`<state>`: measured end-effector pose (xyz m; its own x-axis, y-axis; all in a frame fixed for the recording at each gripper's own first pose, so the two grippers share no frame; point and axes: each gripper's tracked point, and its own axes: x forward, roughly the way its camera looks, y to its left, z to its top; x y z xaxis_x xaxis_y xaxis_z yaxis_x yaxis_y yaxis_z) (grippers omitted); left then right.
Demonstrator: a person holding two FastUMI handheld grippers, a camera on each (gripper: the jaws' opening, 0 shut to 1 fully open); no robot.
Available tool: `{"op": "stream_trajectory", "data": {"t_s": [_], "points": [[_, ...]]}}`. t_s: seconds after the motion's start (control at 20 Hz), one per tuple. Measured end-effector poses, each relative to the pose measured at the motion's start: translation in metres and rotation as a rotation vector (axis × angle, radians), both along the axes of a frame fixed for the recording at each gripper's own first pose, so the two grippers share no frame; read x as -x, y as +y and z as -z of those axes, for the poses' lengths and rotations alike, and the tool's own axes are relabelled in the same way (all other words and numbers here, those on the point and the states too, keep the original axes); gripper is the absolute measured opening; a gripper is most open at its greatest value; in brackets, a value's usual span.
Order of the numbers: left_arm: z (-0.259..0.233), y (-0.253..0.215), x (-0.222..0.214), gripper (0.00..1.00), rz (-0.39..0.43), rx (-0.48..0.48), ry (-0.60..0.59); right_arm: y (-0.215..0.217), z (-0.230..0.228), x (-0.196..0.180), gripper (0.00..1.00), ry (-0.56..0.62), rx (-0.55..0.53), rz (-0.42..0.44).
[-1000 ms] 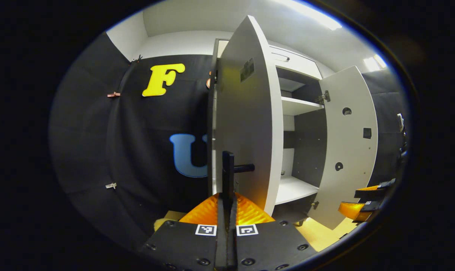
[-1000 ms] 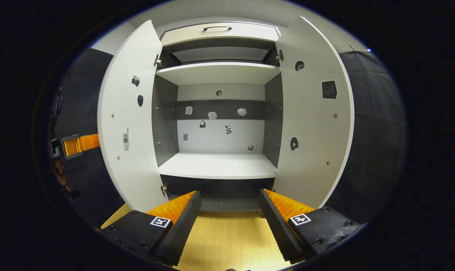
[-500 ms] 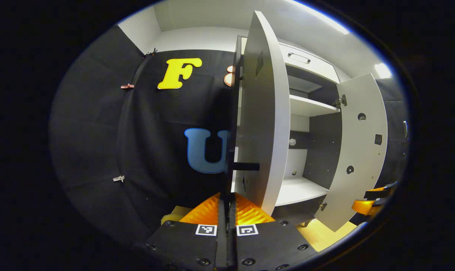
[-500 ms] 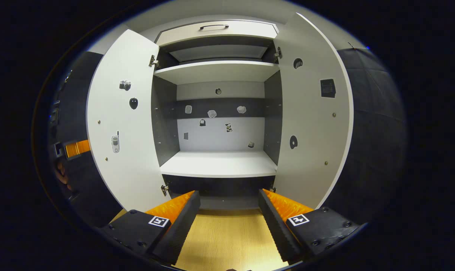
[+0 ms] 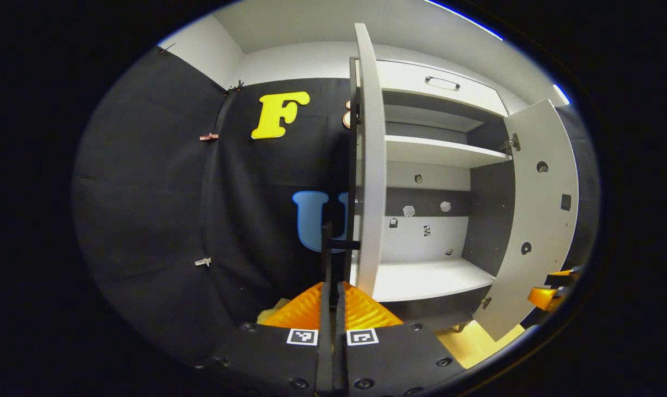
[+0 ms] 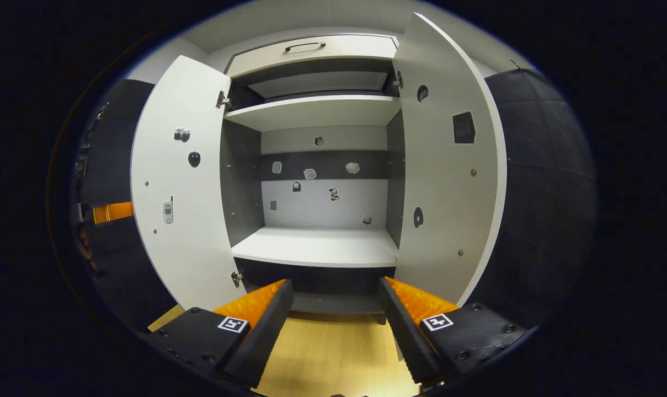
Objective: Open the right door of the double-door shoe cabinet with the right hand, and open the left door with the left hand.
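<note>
Both doors [image 6: 179,182] of white cabinet [image 6: 316,105] stand open.

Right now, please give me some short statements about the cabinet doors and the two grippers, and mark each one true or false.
1. Both doors stand open. True: left door, right door.
2. The right gripper is shut on a door. False: its fingers are spread and hold nothing.
3. The left gripper has its fingers together on the left door's handle. True.
4. Shoes fill the lower shelf. False: the shelf is bare.
</note>
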<state>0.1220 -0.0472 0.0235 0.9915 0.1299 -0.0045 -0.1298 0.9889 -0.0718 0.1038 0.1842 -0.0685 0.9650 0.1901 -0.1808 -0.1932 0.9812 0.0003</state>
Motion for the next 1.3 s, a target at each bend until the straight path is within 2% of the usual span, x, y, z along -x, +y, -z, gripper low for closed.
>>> {"op": "stream_trajectory", "data": {"t_s": [0.3, 0.35, 0.4, 0.45, 0.55, 0.6, 0.65, 0.8, 0.9, 1.0, 1.3], "points": [[0.003, -0.061, 0.019, 0.06, -0.044, 0.015, -0.007, -0.023, -0.008, 0.009, 0.98, -0.031, -0.047, -0.083], [0.004, -0.073, 0.02, 0.03, -0.042, 0.022, -0.005, -0.027, -0.008, 0.012, 0.98, -0.031, -0.053, -0.092], [0.007, -0.088, 0.022, 0.11, -0.026, 0.027, 0.003, -0.03, -0.005, 0.015, 0.98, -0.024, -0.057, -0.099], [0.008, -0.102, 0.023, 0.12, -0.008, 0.024, 0.009, -0.032, -0.003, 0.016, 0.98, -0.015, -0.061, -0.105], [0.006, -0.119, 0.023, 0.32, 0.006, 0.006, -0.001, -0.038, -0.003, 0.019, 0.98, -0.013, -0.061, -0.103], [0.004, -0.13, 0.023, 0.34, 0.023, 0.003, -0.006, -0.041, -0.007, 0.019, 0.98, -0.026, -0.061, -0.098], [0.002, -0.138, 0.024, 0.41, 0.041, 0.001, -0.012, -0.043, -0.011, 0.021, 0.98, -0.038, -0.061, -0.092], [0.001, -0.146, 0.022, 0.86, 0.061, -0.031, -0.034, -0.044, -0.02, 0.025, 0.99, -0.061, -0.071, -0.061], [0.003, -0.147, 0.022, 0.96, 0.061, -0.063, -0.037, -0.041, -0.022, 0.029, 1.0, -0.063, -0.074, -0.043], [0.008, -0.156, 0.022, 0.96, 0.108, -0.081, -0.039, -0.039, -0.026, 0.033, 1.0, -0.08, -0.069, -0.018], [0.029, -0.156, 0.024, 0.96, 0.168, -0.106, -0.032, -0.031, -0.027, 0.045, 1.0, -0.116, -0.049, 0.041]]}}
